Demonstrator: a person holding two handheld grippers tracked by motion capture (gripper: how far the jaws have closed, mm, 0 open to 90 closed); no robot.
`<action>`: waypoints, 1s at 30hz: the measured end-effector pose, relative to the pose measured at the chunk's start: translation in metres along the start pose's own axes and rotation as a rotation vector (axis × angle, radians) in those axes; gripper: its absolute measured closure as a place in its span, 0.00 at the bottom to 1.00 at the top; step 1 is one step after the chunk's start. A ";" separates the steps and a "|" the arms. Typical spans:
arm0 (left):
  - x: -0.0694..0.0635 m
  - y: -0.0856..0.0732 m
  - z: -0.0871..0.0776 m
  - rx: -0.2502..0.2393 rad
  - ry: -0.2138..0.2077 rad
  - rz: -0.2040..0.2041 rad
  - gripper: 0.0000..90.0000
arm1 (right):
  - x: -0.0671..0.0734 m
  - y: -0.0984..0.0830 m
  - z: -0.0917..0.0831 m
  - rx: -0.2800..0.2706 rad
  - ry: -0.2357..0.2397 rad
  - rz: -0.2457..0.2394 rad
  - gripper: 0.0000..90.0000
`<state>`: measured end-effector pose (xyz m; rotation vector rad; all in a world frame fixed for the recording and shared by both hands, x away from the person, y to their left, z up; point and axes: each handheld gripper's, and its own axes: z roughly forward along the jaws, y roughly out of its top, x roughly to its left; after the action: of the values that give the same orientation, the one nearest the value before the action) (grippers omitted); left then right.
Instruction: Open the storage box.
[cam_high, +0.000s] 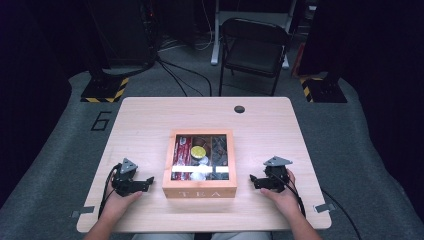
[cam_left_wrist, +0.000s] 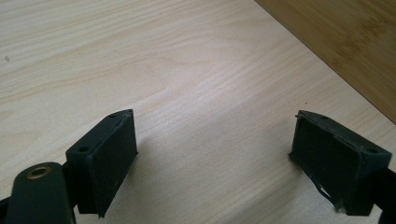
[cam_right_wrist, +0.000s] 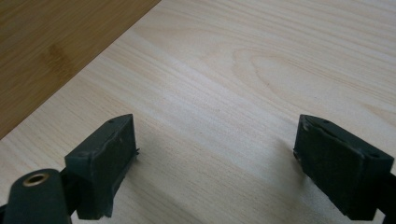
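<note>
Wooden and square, the tea box (cam_high: 199, 187) sits near the middle of the table (cam_high: 150, 115), a little toward the person's side, with the word TEA on its front wall. Its lid is closed and has a clear window, through which a yellow round thing (cam_high: 198, 151), some red packets (cam_high: 180, 155) and darker packets (cam_high: 219, 150) can be seen in separate compartments. A bright strip of glare crosses the window near the front.

To the left of the box, close to its front corner but not touching it, the left gripper (cam_high: 148, 182) rests low over the table, held in the person's left hand (cam_high: 120, 200). In the left gripper view its two black jaws stand wide apart with only bare tabletop between them, and the darker side wall of the box (cam_left_wrist: 345, 42) shows at the upper right.

To the right of the box, the right gripper (cam_high: 253, 181) is held the same way in the right hand (cam_high: 281, 196), pointing toward the box with a gap in between. Its jaws are likewise spread wide over bare wood, with the box wall (cam_right_wrist: 56, 42) at the upper left.

Beyond the table stands a folding chair (cam_high: 254, 50) on the grey floor (cam_high: 350, 130).
</note>
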<state>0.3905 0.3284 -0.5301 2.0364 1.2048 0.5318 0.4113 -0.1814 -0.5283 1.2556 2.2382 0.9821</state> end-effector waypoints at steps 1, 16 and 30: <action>0.000 0.000 0.000 0.000 0.000 0.000 0.15 | 0.000 0.000 0.000 0.000 0.000 0.000 0.14; 0.001 0.000 0.000 -0.003 0.014 -0.011 0.16 | 0.001 0.001 0.001 0.002 -0.014 0.007 0.12; 0.004 0.000 -0.002 -0.024 -0.007 -0.064 0.22 | 0.002 0.002 -0.001 0.002 -0.006 0.009 0.22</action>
<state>0.3911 0.3332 -0.5284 1.9710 1.2485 0.5053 0.4106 -0.1797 -0.5266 1.2684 2.2311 0.9786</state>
